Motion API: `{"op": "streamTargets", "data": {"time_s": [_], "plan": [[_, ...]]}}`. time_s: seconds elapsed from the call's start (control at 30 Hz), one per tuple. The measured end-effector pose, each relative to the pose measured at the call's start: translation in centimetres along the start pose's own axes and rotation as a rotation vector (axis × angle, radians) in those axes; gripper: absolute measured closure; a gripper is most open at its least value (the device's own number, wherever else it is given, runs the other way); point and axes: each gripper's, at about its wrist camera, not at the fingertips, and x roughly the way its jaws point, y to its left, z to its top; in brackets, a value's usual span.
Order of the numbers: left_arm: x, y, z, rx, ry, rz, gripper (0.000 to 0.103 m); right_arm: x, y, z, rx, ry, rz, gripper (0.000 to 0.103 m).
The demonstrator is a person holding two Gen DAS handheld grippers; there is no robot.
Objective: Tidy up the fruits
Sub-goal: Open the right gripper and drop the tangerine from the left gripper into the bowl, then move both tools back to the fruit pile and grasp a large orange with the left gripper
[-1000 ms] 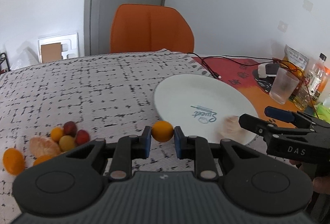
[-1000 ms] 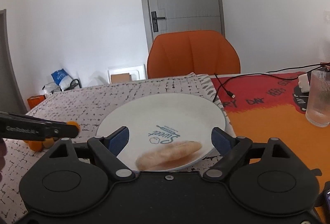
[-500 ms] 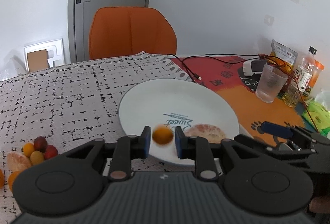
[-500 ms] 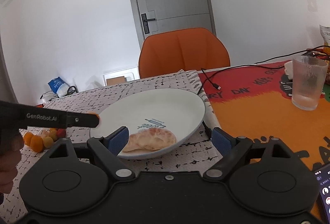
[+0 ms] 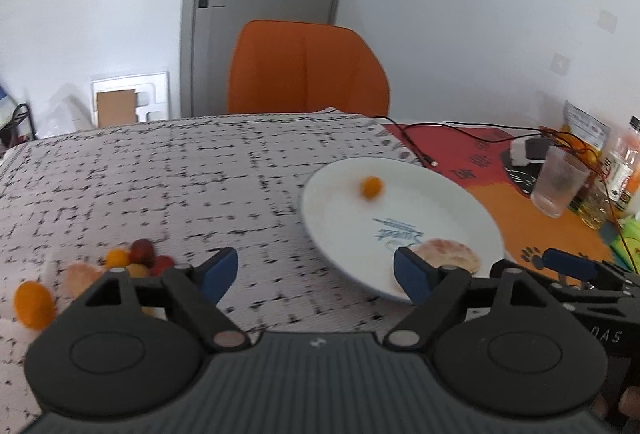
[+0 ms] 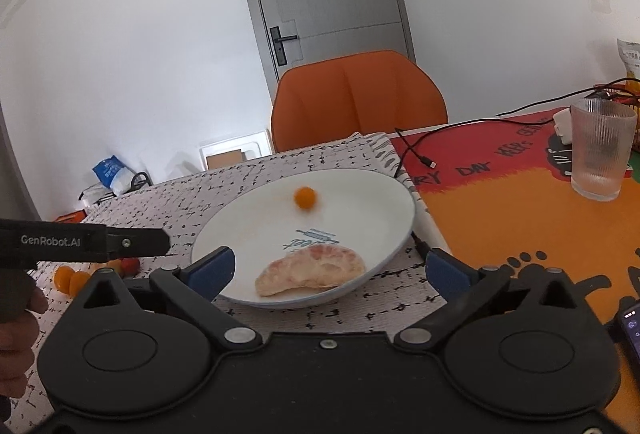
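Black claw (image 5: 316, 276), blue fingertips (image 5: 218, 272)

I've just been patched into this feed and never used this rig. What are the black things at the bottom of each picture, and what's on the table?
They are hand-held two-finger grippers, each carrying its own camera looking along its fingers. One view is from the left gripper, the other from the right gripper; both are open and hold nothing. On the patterned cloth, a white plate holds a small orange fruit and a peeled citrus piece. More small fruits lie on the cloth at the left. A glass stands at the right.
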Motion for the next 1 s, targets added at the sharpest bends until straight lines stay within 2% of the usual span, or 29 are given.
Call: {"op": "streamTargets", "data": {"time_s": [0.23, 0.43, 0.6, 0.87, 1.0], "plan": [[-1.9, 2.8, -0.9, -0.045, -0.023, 0.053, 0.017, 0.3, 1.4, -0.1, 0.035, 0.032, -0.003, 0.0], [-3.9, 5.4, -1.6, -0.086, -0.045, 0.112, 0.014, 0.1, 3.3, -0.4, 0.017, 0.035, -0.025, 0.0], [-5.8, 7.0, -2.1, -0.116, -0.075, 0.152, 0.013, -0.4, 4.2, -0.4, 0.053, 0.042, 0.002, 0.0], [-8.7, 8.5, -3.2, -0.109, -0.105, 0.186, 0.01, -1.7, 6.4, -0.6, 0.042, 0.036, -0.019, 0.0], [-10.1, 9.5, -3.6, -0.116, -0.115, 0.209, 0.01, -2.3, 7.4, -0.8, 0.053, 0.035, 0.017, 0.0]]}}
